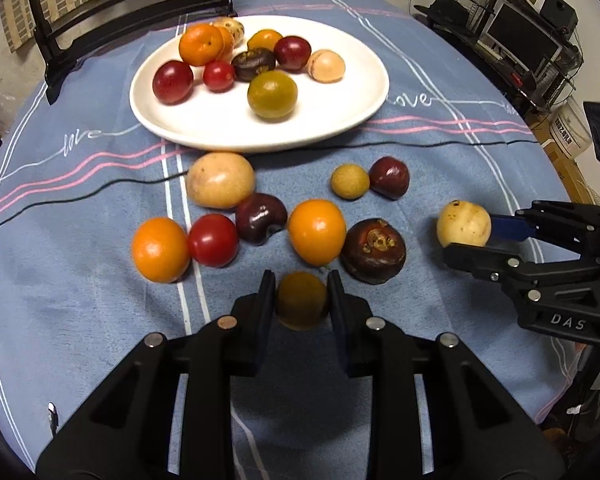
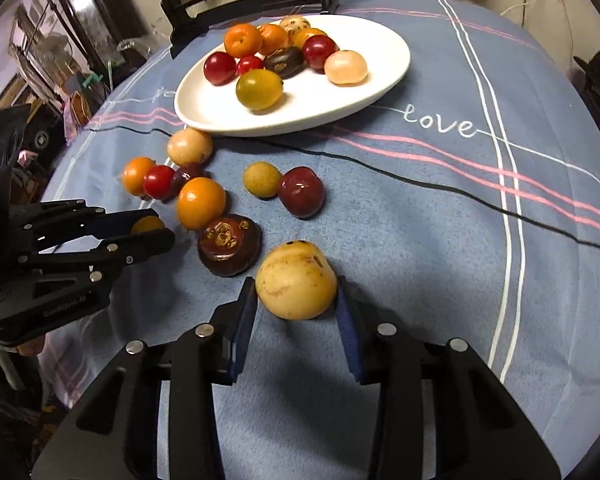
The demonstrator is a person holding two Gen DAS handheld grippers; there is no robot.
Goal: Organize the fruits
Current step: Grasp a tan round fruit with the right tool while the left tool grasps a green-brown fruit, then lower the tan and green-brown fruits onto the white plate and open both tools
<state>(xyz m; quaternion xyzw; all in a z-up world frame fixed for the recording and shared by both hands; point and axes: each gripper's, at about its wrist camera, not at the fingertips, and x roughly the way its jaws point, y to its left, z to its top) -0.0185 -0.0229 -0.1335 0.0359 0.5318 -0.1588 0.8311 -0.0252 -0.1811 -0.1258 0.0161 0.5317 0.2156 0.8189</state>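
Pinching a dull yellow fruit (image 1: 301, 300), the left fingers (image 1: 265, 300) hide its sides, while the right fingers (image 2: 247, 300) clamp a pale fruit (image 2: 296, 280).

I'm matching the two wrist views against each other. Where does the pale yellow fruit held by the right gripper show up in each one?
Left wrist: pale yellow fruit at the right edge, between the right gripper fingers.
Right wrist: lower centre, between that gripper's fingers.
Shared landmark: white plate.
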